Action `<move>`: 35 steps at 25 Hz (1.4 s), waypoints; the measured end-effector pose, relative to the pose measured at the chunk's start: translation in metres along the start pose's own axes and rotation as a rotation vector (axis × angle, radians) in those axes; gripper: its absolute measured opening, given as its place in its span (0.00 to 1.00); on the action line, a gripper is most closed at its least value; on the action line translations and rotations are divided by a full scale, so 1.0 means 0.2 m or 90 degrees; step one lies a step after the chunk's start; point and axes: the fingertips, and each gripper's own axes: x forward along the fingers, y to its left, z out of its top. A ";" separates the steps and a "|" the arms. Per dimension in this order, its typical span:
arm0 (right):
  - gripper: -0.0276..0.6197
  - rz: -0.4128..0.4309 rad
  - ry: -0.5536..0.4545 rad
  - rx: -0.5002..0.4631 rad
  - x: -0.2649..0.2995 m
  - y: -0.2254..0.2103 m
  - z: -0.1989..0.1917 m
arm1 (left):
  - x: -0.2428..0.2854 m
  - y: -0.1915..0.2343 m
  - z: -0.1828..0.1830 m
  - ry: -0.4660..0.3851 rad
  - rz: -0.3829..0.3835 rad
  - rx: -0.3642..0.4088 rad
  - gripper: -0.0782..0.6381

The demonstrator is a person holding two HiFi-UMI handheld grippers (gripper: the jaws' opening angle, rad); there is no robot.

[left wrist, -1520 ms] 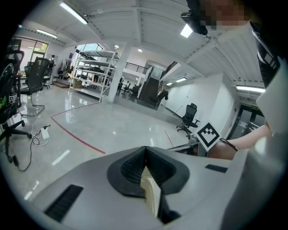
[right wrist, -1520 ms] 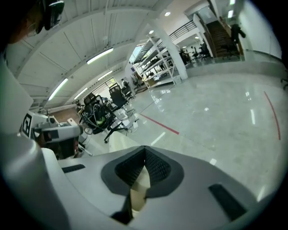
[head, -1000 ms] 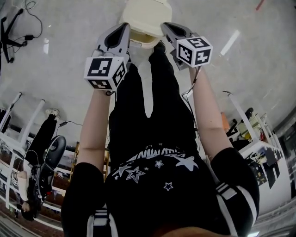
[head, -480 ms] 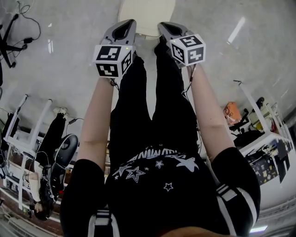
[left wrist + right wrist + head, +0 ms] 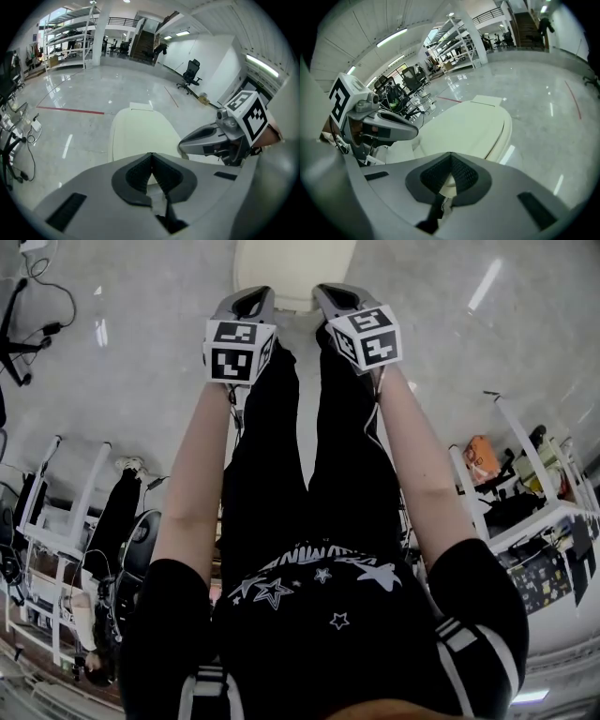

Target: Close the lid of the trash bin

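Your left tool [image 5: 251,296] and right tool [image 5: 334,292], both pressed together and empty, hover over the smooth, rounded cream lid [image 5: 295,266], now flatter than before.

No readable txt: shirt [image 5: 319,559] print too blurred; left gripper [image 5: 248,302], right gripper [image 5: 339,298] cubes show sq. patterns only.

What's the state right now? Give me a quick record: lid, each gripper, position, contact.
lid: trash bin lid, cream, looks down flat and closed
left: left gripper jaws together, nothing between them
right: right gripper jaws together, nothing between them
position: both grippers side by side over the lid's near edge
contact with lid: cannot tell
surroundings: glossy grey floor around the lid
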 end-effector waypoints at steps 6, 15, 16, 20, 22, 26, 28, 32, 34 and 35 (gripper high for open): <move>0.05 -0.003 0.016 0.010 0.05 -0.02 -0.04 | 0.12 0.05 -0.12 0.066 0.008 0.035 0.12; 0.05 0.007 0.077 -0.052 0.10 0.04 -0.13 | 0.18 0.07 -0.18 0.112 -0.007 0.054 0.12; 0.05 0.009 0.076 -0.049 0.11 0.04 -0.13 | 0.18 0.07 -0.18 0.111 -0.010 0.053 0.13; 0.05 0.018 0.084 -0.036 0.12 0.02 -0.15 | 0.20 0.07 -0.20 0.119 -0.011 0.047 0.12; 0.05 0.016 0.087 -0.054 0.12 0.02 -0.14 | 0.20 0.07 -0.20 0.122 -0.013 0.046 0.12; 0.05 0.009 0.088 -0.057 0.14 0.01 -0.14 | 0.22 0.09 -0.20 0.117 -0.023 0.041 0.12; 0.05 -0.007 0.073 -0.064 0.14 0.00 -0.10 | 0.22 0.09 -0.20 0.120 -0.022 0.039 0.12; 0.05 -0.025 0.024 -0.078 0.11 0.02 0.05 | 0.17 0.10 -0.13 0.101 -0.023 0.023 0.12; 0.05 -0.029 0.015 -0.088 0.07 0.04 0.10 | 0.13 0.09 -0.08 0.088 -0.019 0.027 0.12; 0.05 -0.032 0.012 -0.093 0.05 0.05 0.12 | 0.10 0.09 -0.06 0.082 -0.015 0.030 0.12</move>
